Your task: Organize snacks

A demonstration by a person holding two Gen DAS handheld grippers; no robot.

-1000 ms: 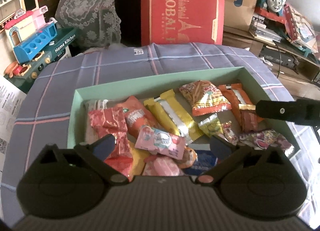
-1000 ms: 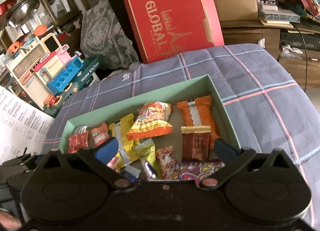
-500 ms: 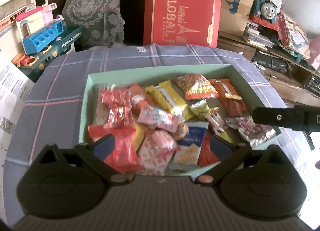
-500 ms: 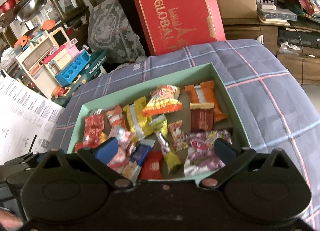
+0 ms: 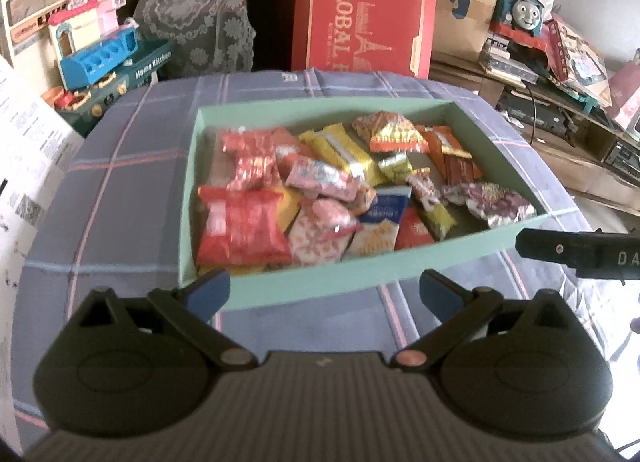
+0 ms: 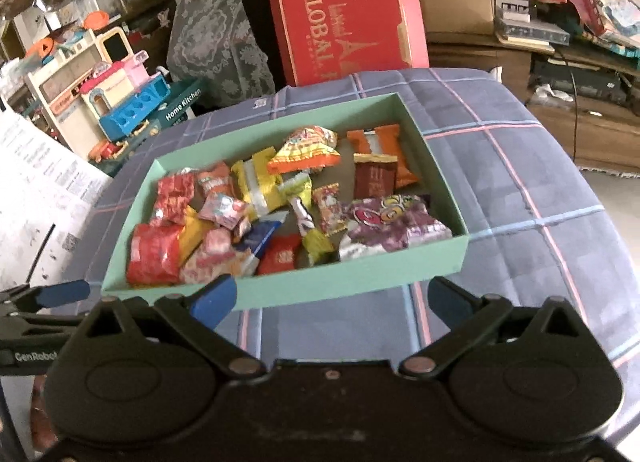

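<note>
A mint-green box (image 5: pixel 320 286) (image 6: pixel 340 286) sits on the checked purple tablecloth, filled with several wrapped snacks: a red packet (image 5: pixel 240 226) (image 6: pixel 154 254) at front left, a purple bag (image 5: pixel 492 202) (image 6: pixel 392 222) at right, an orange-yellow pyramid bag (image 5: pixel 392 134) (image 6: pixel 306 150) at the back, a blue cracker pack (image 5: pixel 380 222). My left gripper (image 5: pixel 322 294) is open and empty, hovering just short of the box's near wall. My right gripper (image 6: pixel 332 298) is likewise open and empty before the near wall. The other gripper shows at each view's edge.
A red "GLOBAL" box (image 5: pixel 364 10) (image 6: pixel 348 10) leans behind the table. A toy kitchen (image 5: pixel 96 50) (image 6: pixel 120 94) stands at left, printed paper (image 6: pixel 36 198) at the left edge, a toy train (image 5: pixel 520 14) and clutter on shelves at right. The cloth (image 6: pixel 520 182) right of the box is bare.
Both grippers have drawn back toward me from over the box; the whole box and its near wall now show. Both stay open and empty.
</note>
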